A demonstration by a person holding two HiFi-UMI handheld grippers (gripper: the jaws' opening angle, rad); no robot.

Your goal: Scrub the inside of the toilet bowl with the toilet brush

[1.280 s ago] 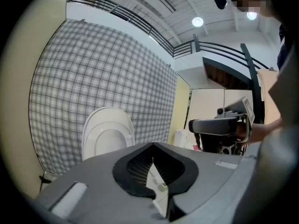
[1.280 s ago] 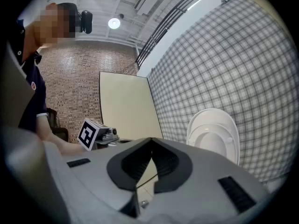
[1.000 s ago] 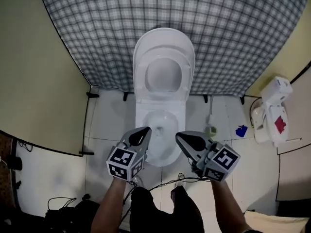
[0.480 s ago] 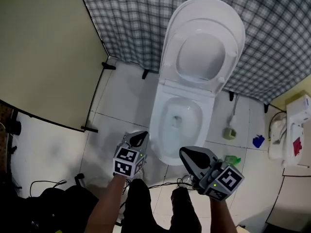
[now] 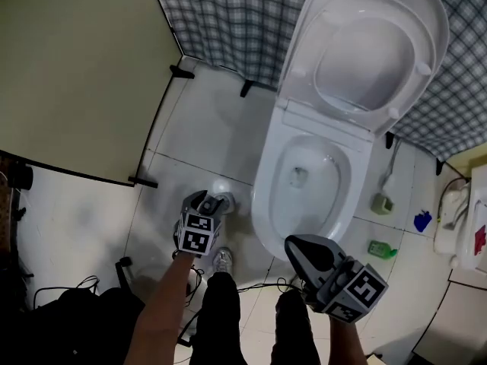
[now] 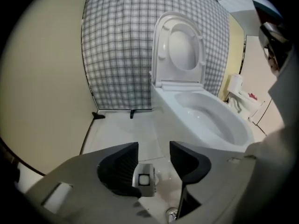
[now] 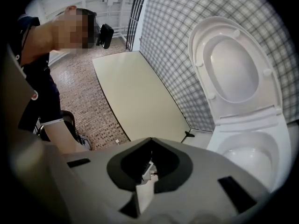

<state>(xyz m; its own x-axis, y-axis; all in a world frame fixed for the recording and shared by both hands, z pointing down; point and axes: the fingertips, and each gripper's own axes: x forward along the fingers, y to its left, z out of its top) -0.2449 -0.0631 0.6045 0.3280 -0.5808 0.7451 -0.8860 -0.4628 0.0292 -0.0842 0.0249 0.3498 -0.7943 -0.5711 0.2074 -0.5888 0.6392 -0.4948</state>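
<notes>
The white toilet bowl [image 5: 304, 181] stands with its seat and lid [image 5: 373, 44] raised. A long-handled brush with a pale green head [image 5: 382, 202] rests on the floor to the right of the bowl, far from both grippers. My left gripper [image 5: 211, 201] is low over the floor tiles at the bowl's left front. Its jaws have just been opening and stand open with nothing between them [image 6: 154, 146]; the bowl [image 6: 210, 115] lies ahead to the right. My right gripper [image 5: 300, 249] hangs shut in front of the bowl, its tips touching [image 7: 149, 139] and empty.
A beige partition [image 5: 84, 74] walls off the left side and a checked curtain [image 5: 228, 14] hangs behind the toilet. A green item [image 5: 383, 248] and a blue one [image 5: 423, 220] lie on the floor at the right. My shoes [image 5: 222, 261] and cables [image 5: 251, 287] are underfoot.
The left gripper has dropped toward the floor left of the bowl, and its jaws have gone from shut to open. The right gripper has sunk lower, still shut. The toilet has shifted right in view.
</notes>
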